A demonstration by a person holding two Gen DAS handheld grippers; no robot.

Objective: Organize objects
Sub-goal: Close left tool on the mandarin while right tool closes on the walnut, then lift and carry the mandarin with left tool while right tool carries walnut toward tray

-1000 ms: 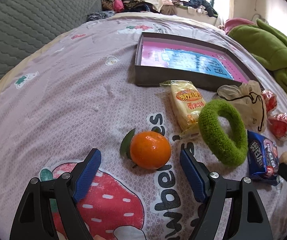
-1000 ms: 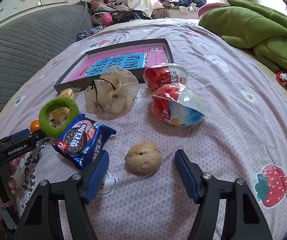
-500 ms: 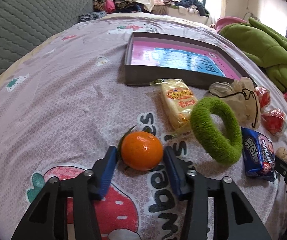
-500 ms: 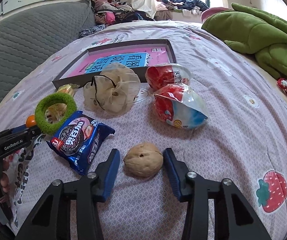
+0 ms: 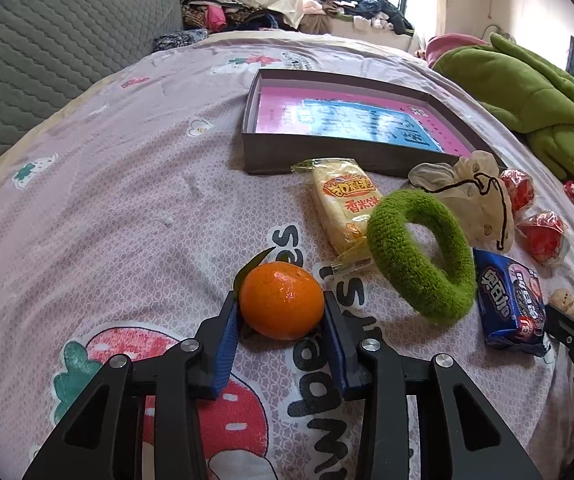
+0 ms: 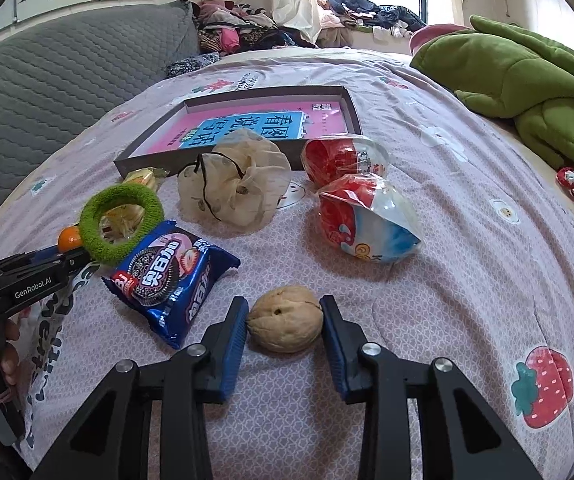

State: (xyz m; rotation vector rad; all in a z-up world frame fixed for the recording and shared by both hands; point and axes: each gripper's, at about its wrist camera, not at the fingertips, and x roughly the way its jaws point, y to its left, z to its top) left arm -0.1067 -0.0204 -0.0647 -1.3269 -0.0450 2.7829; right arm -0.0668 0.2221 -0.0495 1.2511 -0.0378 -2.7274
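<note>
My left gripper (image 5: 282,312) is shut on an orange tangerine (image 5: 282,300) with a green leaf, low over the bedsheet. My right gripper (image 6: 285,322) is shut on a tan walnut (image 6: 285,319) resting on the sheet. A shallow grey box (image 5: 351,152) with a pink and blue book inside lies farther back; it also shows in the right wrist view (image 6: 351,102). The left gripper also shows at the left edge of the right wrist view (image 6: 67,254), still on the tangerine (image 6: 69,238).
On the sheet lie a yellow snack pack (image 5: 345,204), a green fuzzy ring (image 5: 421,252), a blue Oreo pack (image 6: 173,270), a cream drawstring pouch (image 6: 235,182), two red wrapped toys (image 6: 367,216), and a green blanket (image 6: 527,80) at the right. A grey headboard (image 5: 47,40) stands left.
Both grippers moved forward and closed: the left one onto the tangerine, the right one onto the walnut. Both were wide open a second ago.
</note>
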